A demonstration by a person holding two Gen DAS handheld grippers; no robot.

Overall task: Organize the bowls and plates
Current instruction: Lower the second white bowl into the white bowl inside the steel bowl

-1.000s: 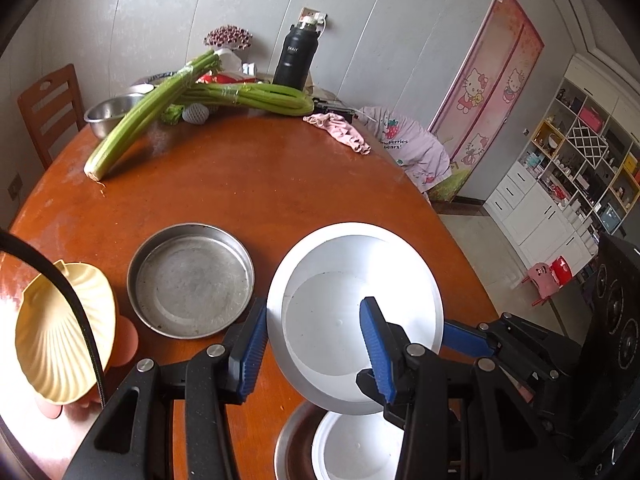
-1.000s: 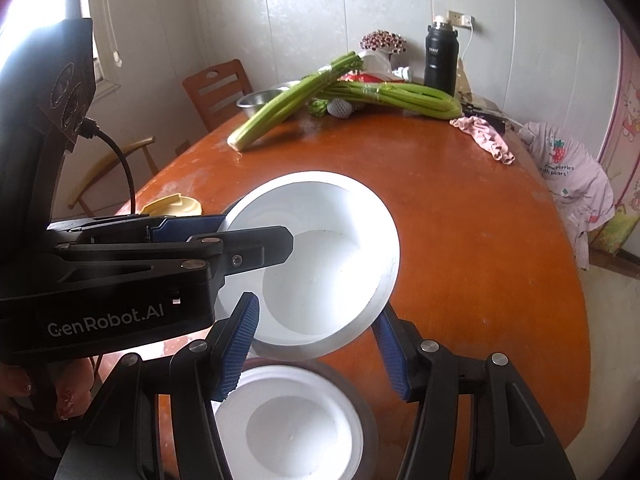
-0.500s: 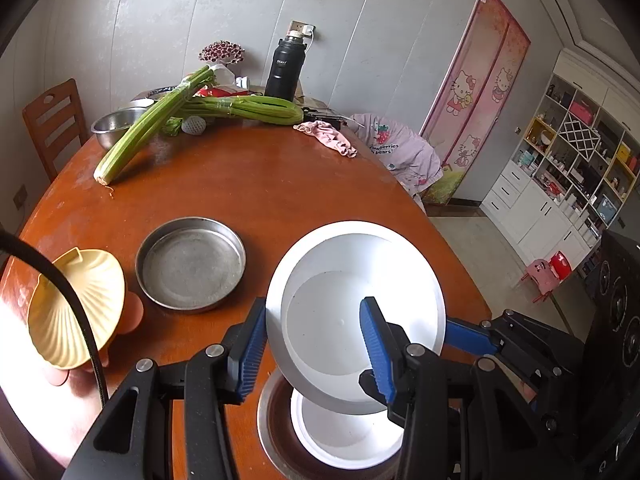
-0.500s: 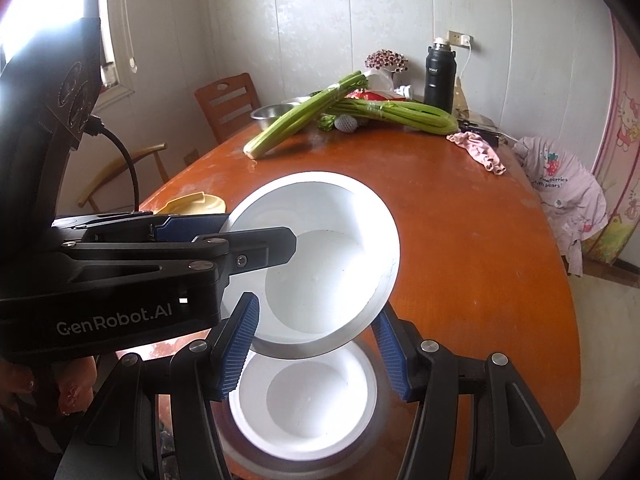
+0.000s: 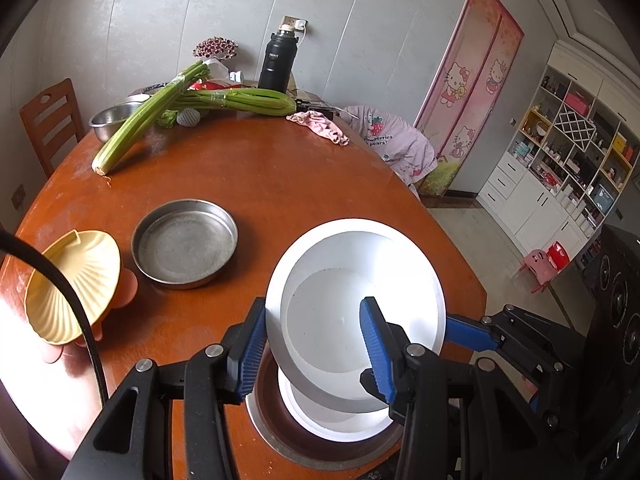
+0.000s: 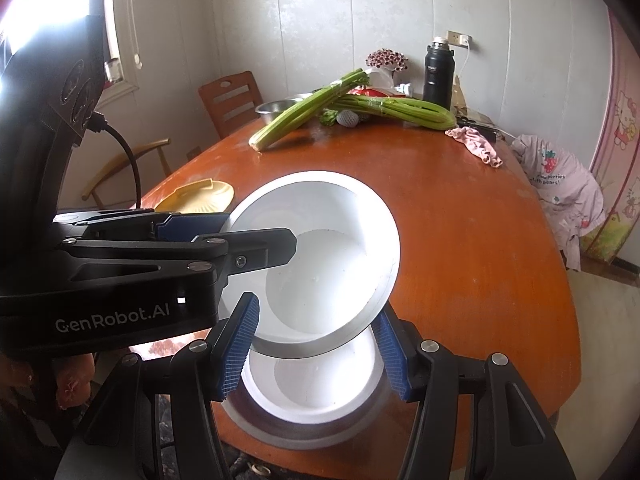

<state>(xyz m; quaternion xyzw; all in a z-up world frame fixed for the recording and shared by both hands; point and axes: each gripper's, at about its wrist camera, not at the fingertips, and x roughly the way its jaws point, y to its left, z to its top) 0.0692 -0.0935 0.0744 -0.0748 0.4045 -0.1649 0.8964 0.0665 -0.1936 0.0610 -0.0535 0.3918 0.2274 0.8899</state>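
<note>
Plate (image 5: 356, 300) white, tilted, carried above second white plate (image 5: 340, 420) nested in steel pan (image 5: 320, 444) at near table (image 5: 280, 184) edge. Left gripper (image 5: 316, 344) pinches plate's left rim; right gripper (image 6: 316, 344) pinches near rim. Target lies directly below, both hands equally close.

Two celery bunches (image 5: 168, 120) are lying crossed at the far end of the round wooden table (image 5: 260, 176), with a black thermos flask (image 5: 276, 62) standing behind them below a wall socket (image 5: 294, 24). A pink cloth (image 5: 320, 126) is lying crumpled near the flask. A wooden chair (image 5: 48, 120) is standing at the table's left, and a Hello Kitty door curtain (image 5: 468, 92) is hanging beside white shelving (image 5: 568, 152).
</note>
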